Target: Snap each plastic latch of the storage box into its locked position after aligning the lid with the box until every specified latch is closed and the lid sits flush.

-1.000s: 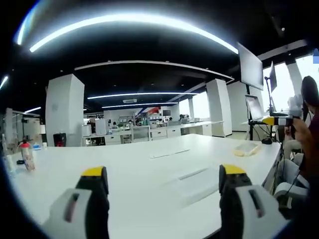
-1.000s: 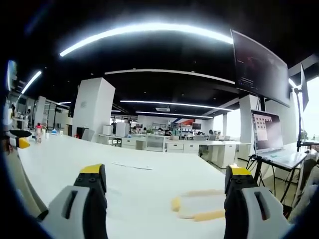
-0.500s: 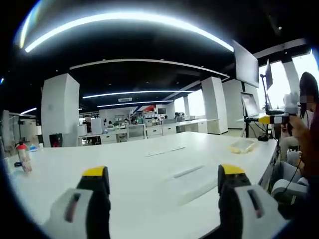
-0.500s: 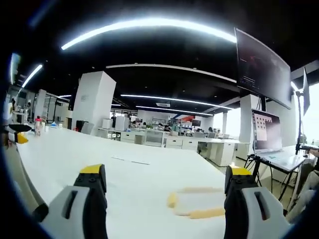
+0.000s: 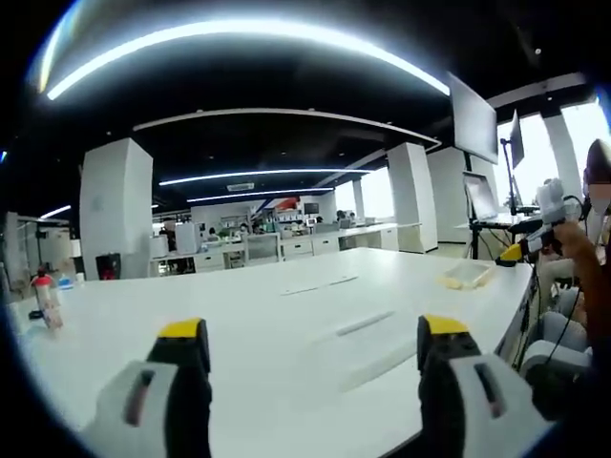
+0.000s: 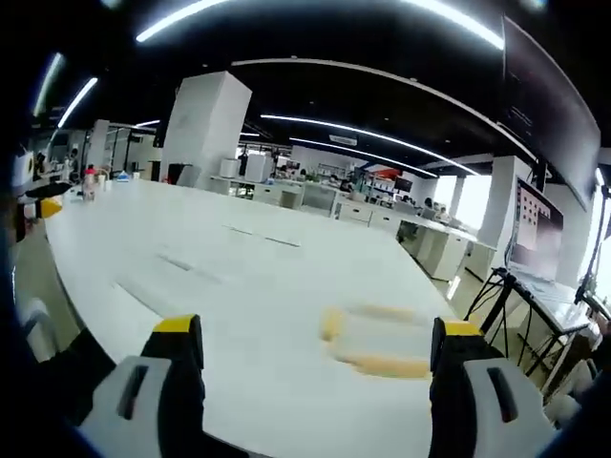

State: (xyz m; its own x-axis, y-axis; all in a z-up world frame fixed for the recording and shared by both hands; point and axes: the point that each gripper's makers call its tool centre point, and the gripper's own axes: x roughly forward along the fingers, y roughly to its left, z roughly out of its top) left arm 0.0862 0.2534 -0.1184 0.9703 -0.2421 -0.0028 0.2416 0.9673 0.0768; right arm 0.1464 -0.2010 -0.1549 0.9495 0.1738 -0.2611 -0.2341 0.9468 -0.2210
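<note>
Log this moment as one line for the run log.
left claw open, empty, over table | right claw open, empty | storage box with yellow latches on table ahead of right claw, untouched

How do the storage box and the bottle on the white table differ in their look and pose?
The storage box is low, flat and pale with yellow edges; the bottle is tall, narrow and red-capped. The storage box lies flat near the right gripper; the bottle stands upright at the far end. Both rest on the white table.
</note>
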